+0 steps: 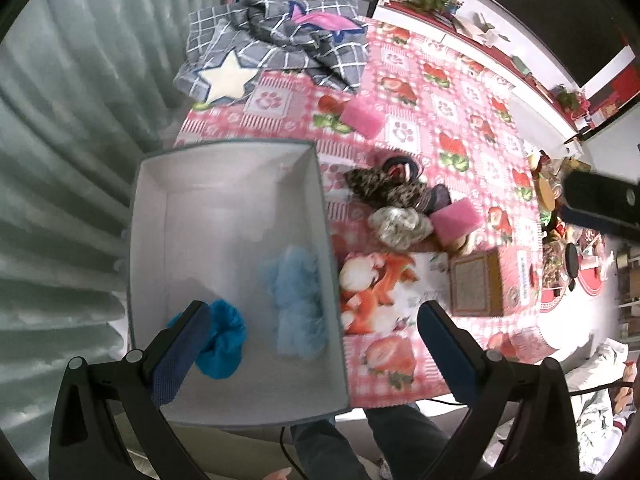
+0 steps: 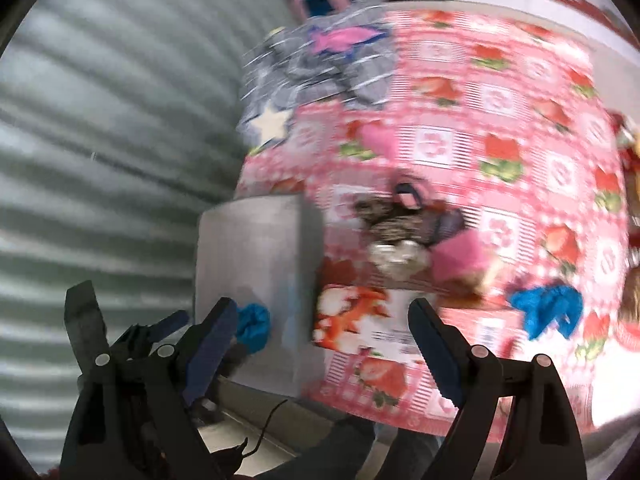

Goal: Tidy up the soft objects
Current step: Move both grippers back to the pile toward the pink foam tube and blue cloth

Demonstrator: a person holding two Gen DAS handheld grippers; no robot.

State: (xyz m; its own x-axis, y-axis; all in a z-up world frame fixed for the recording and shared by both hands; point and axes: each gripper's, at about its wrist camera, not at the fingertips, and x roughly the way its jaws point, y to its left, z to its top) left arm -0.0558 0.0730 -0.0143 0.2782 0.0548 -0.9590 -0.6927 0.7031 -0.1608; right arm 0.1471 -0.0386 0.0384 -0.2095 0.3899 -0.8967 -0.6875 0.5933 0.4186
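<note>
A grey open box (image 1: 320,216) stands at the table's left edge; it also shows in the right wrist view (image 2: 256,240). Inside lie a bright blue soft piece (image 1: 226,338) and a pale blue fluffy one (image 1: 298,300). My left gripper (image 1: 312,344) is open and empty above the box's near end. My right gripper (image 2: 324,336) is open and empty, hovering over the box's right wall; its view is blurred. On the cloth lie a leopard-print and dark fabric pile (image 1: 394,186), a silvery scrunchie (image 1: 398,222), two pink sponges (image 1: 456,220) (image 1: 362,116), and another blue soft piece (image 2: 548,314).
A grey checked blanket with a white star (image 1: 276,48) lies at the table's far end. A printed packet (image 1: 384,292) and a brown box (image 1: 476,284) lie right of the grey box. A corrugated wall (image 1: 60,160) is on the left. Clutter fills the right side.
</note>
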